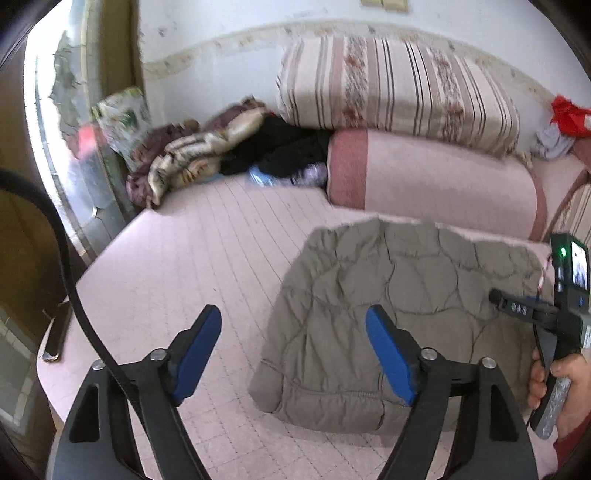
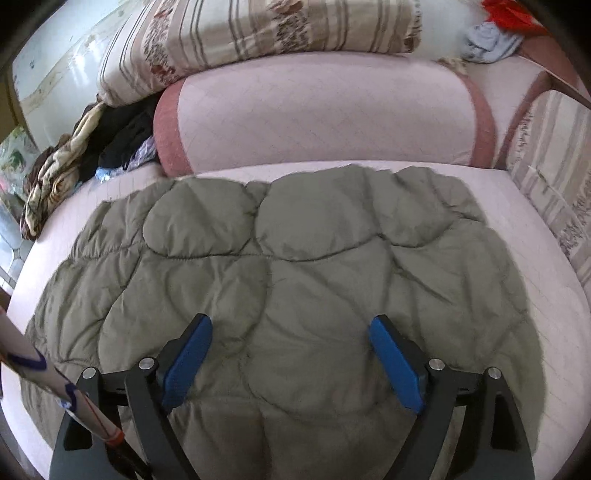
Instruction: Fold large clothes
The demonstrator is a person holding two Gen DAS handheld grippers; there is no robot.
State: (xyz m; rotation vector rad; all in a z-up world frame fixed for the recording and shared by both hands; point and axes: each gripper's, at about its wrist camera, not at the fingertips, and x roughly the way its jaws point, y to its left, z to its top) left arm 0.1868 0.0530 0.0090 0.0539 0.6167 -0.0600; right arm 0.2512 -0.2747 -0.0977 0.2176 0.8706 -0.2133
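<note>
A grey-green quilted puffer jacket (image 1: 391, 302) lies spread flat on the pink quilted bed (image 1: 192, 266). In the left wrist view my left gripper (image 1: 293, 325) is open and empty above the jacket's left edge, where a cuffed sleeve lies folded in. The right gripper's body and camera (image 1: 550, 306) show at the right edge, held in a hand. In the right wrist view the jacket (image 2: 295, 266) fills the middle, and my right gripper (image 2: 290, 332) is open and empty just above its near part.
A pink bolster (image 2: 325, 114) and a striped floral cushion (image 2: 258, 29) lie behind the jacket. A heap of blankets and dark clothes (image 1: 221, 151) sits at the back left. The bed's edge (image 1: 66, 295) drops off at left. Red and blue cloths (image 2: 495, 33) lie back right.
</note>
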